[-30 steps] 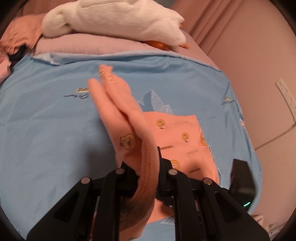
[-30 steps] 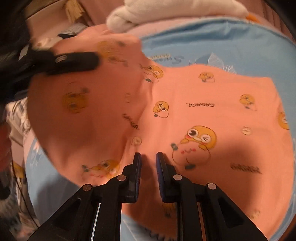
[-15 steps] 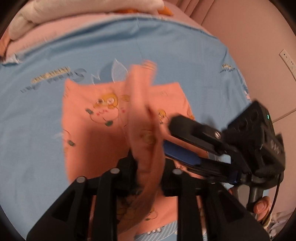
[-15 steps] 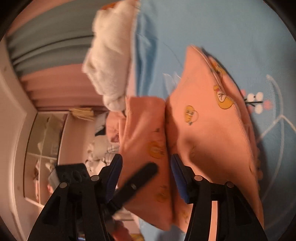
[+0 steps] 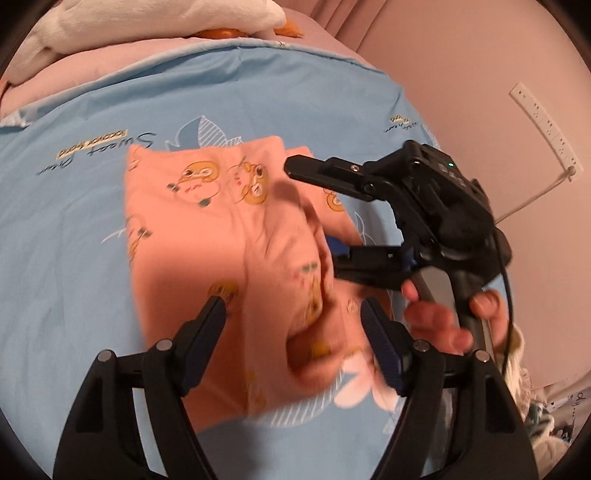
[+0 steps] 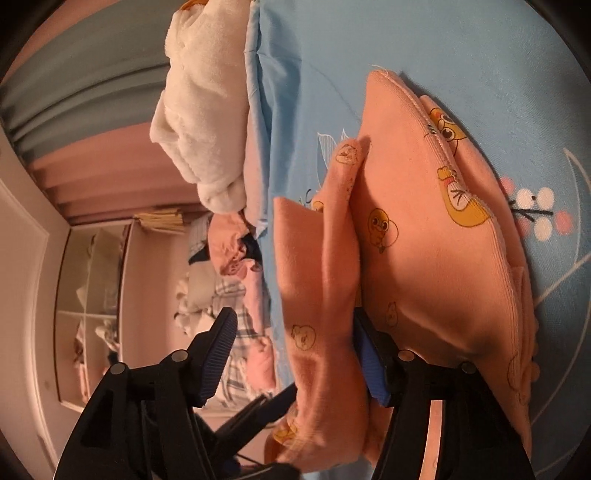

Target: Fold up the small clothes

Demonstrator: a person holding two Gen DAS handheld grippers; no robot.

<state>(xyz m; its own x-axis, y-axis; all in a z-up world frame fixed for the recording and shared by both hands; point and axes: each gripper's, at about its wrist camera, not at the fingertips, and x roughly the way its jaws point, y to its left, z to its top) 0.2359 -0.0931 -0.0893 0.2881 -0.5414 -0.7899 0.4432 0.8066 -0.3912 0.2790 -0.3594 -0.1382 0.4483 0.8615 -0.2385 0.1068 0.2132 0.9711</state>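
Note:
A small orange garment (image 5: 192, 236) printed with yellow cartoon figures lies on the blue bedsheet (image 5: 62, 229), partly folded over itself. My left gripper (image 5: 295, 310) hovers over its near edge, jaws wide and still opening; a blurred fold of cloth sags between the fingers, and neither pad presses it. My right gripper (image 5: 317, 210), held in a hand (image 5: 443, 321), reaches in from the right. In the right wrist view the right gripper (image 6: 293, 343) is rolled on its side, jaws opening. A hanging fold of the orange garment (image 6: 424, 240) brushes one pad; the other finger stands clear.
A white plush bundle (image 5: 147, 18) and a pink pillow (image 5: 110, 59) lie at the head of the bed. A wall with a power strip (image 5: 543, 129) bounds the right side. Beyond the bed are a heap of clothes (image 6: 229, 254) and a shelf unit (image 6: 92, 295).
Both grippers went from shut on the garment's raised fold to open. The fold dropped across the garment. The left gripper sank toward the bed; the right one rolled onto its side.

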